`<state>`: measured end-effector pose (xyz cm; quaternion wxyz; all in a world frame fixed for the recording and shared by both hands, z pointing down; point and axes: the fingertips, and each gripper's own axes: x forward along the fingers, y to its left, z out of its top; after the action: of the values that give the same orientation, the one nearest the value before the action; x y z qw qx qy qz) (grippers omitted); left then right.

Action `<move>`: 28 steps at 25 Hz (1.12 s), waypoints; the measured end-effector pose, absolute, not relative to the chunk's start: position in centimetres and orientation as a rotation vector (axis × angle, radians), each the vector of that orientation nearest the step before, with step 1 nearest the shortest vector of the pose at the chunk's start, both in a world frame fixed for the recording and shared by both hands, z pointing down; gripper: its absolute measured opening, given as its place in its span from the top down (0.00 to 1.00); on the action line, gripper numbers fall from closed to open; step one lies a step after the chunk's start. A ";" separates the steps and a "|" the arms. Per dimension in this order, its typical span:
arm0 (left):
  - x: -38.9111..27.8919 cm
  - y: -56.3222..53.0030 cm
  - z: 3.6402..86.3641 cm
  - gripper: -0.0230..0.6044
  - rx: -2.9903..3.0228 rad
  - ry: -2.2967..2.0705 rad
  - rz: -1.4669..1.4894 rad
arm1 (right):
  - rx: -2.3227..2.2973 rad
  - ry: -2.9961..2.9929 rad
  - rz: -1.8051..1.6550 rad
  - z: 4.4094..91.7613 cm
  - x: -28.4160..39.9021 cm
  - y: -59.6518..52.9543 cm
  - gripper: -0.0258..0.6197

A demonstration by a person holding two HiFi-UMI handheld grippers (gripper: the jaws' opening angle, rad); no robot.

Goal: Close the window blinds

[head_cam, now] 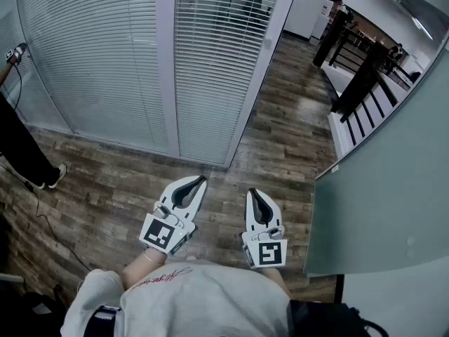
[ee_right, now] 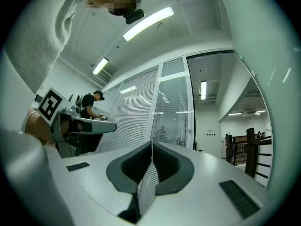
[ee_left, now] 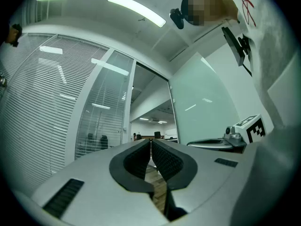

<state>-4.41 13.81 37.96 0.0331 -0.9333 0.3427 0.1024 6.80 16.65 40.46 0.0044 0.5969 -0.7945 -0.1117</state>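
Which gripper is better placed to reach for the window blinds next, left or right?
Probably left. In the head view the left gripper points at the blinds, while the right gripper sits off to their side, past the white frame post. Both are shut and empty, neither touching the blinds.

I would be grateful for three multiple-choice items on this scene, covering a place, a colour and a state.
1. Where are the window blinds?
A) in front of the left hand-held gripper
B) behind it
C) beneath it

2. What colour is the floor?
A) white
B) brown
C) red

3. How is the right hand-held gripper?
A) wide open
B) shut on a cord
C) shut and empty

Answers:
1 A: the head view shows the blinds beyond the gripper's tips.
2 B: the planks are brown wood.
3 C: its jaws meet with nothing between them.
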 end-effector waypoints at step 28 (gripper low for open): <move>-1.8 15.0 38.1 0.93 -2.872 1.019 0.298 | 1.896 -2.508 -0.360 40.6 9.2 18.0 0.92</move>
<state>-1.77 15.04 38.10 0.0399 -0.9372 0.3326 0.0973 9.25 18.03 40.56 -0.0115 0.5990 -0.7925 -0.1138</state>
